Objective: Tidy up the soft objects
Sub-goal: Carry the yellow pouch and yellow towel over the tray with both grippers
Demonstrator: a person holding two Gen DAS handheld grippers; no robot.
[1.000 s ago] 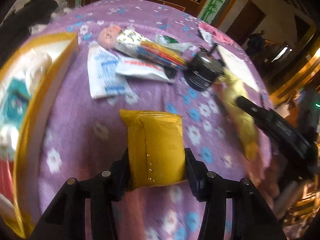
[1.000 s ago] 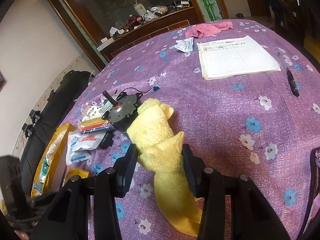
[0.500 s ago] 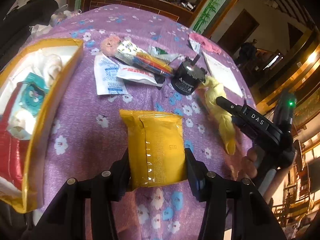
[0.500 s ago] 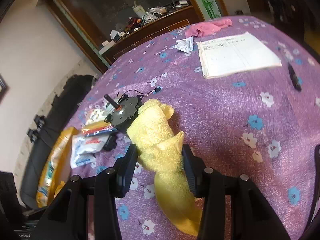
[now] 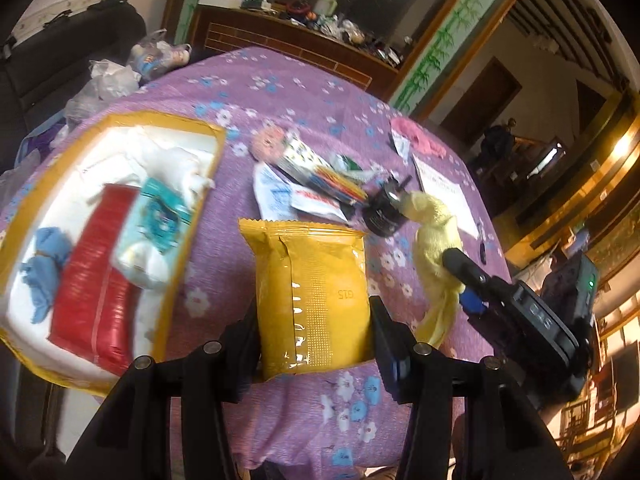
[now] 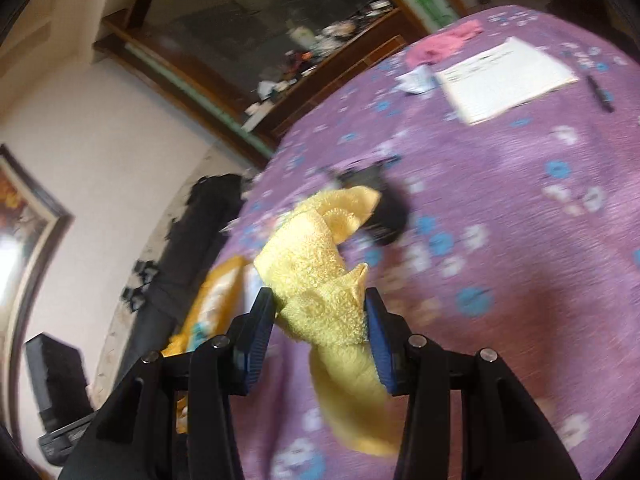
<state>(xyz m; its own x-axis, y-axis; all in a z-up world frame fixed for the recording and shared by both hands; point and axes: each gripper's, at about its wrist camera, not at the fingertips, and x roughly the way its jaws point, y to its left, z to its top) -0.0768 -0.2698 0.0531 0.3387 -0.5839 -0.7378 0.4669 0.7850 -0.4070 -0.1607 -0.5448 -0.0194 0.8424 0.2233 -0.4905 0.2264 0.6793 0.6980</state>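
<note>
My left gripper (image 5: 314,336) is shut on a yellow foil packet (image 5: 312,288) and holds it above the purple flowered tablecloth (image 5: 304,92). To its left lies a yellow-rimmed tray (image 5: 202,188) with a red packet (image 5: 94,280), a teal tissue pack (image 5: 154,228), a blue cloth (image 5: 44,268) and white soft things. My right gripper (image 6: 320,332) is shut on a yellow towel (image 6: 320,276) and holds it lifted over the table; it also shows in the left wrist view (image 5: 434,248), at the right.
Sachets and a striped pack (image 5: 316,184) lie mid-table beside a black motor (image 5: 384,216). A notepad (image 6: 504,76), a pen (image 6: 600,94) and a pink cloth (image 6: 448,44) lie at the far side. A wooden cabinet (image 5: 300,44) stands behind the table.
Both grippers have risen with their loads. The left swung towards the tray, which now shows more fully. The right lifted the towel off the table and away from the motor.
</note>
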